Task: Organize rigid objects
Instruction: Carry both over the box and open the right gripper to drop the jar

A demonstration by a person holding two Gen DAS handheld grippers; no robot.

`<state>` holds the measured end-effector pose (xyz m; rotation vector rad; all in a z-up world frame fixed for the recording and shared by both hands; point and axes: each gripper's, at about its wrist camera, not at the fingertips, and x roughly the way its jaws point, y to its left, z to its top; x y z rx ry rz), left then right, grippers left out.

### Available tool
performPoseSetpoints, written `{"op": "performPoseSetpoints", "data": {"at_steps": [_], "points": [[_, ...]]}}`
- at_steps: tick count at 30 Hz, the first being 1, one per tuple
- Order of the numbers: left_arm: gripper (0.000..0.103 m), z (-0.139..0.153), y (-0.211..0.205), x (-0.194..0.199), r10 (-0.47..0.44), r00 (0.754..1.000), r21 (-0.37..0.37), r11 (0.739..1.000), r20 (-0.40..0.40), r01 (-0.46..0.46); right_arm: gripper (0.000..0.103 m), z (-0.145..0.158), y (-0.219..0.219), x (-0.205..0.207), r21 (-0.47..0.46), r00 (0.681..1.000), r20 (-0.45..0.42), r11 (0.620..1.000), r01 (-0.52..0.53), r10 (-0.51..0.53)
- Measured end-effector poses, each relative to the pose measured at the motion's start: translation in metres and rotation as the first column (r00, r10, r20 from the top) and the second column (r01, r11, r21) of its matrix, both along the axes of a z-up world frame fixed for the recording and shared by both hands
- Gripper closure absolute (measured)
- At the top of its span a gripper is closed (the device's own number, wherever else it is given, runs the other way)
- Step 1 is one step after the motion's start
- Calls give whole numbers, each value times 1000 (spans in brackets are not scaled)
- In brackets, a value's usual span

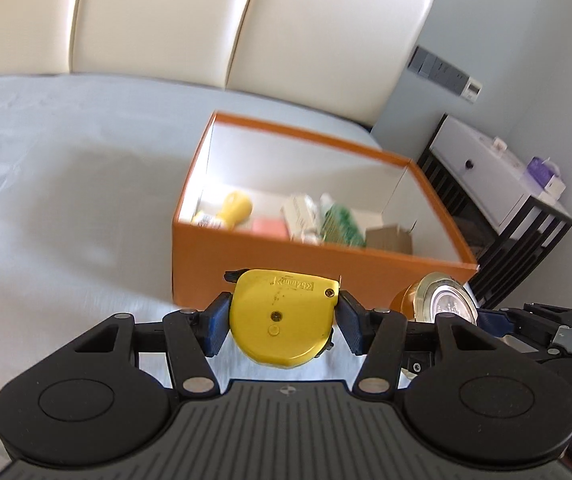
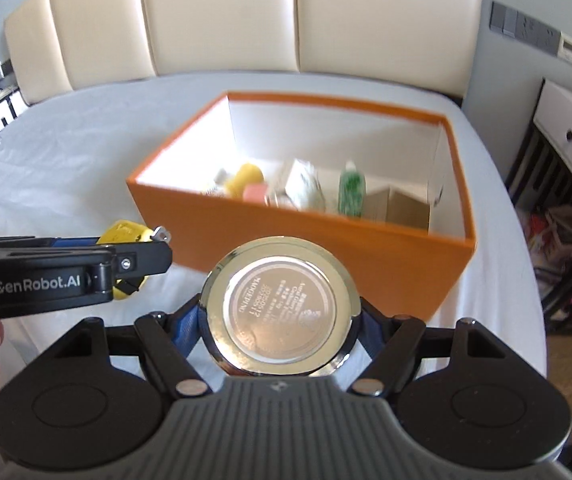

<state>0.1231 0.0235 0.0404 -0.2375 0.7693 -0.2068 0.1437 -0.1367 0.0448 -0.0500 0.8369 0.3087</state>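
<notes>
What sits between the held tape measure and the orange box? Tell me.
Only bare grey bedsheet. In the left wrist view, the left claw grips the yellow tape measure just short of the orange box, with nothing else between.

box contents blurred, jar body hidden

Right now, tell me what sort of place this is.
Most likely a bedroom. A bed with a pale blue sheet backs onto a cream padded headboard, and a white-drawered nightstand stands beside it. The orange box being filled sits on the bed.
</notes>
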Motion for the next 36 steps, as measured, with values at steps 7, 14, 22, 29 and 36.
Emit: {"op": "performPoseSetpoints", "data": {"at_steps": [7, 14, 22, 29, 36], "points": [[40, 19, -2, 28, -12, 999, 21, 1000, 44, 11, 28, 20, 2, 26, -37, 998, 42, 999, -38, 39], [40, 21, 2, 64, -24, 999, 68, 997, 45, 21, 28, 27, 14, 67, -85, 997, 42, 995, -61, 65], [40, 5, 6, 106, -30, 999, 154, 988, 28, 26, 28, 4, 41, 127, -157, 991, -25, 978, -135, 133], [40, -8, 9, 132, -36, 999, 179, 983, 14, 32, 28, -25, 64, 170, -234, 978, -92, 950, -205, 189], [40, -15, 14, 146, -40, 999, 175, 984, 20, 36, 28, -46, 71, 198, -242, 969, -130, 941, -236, 210]]}}
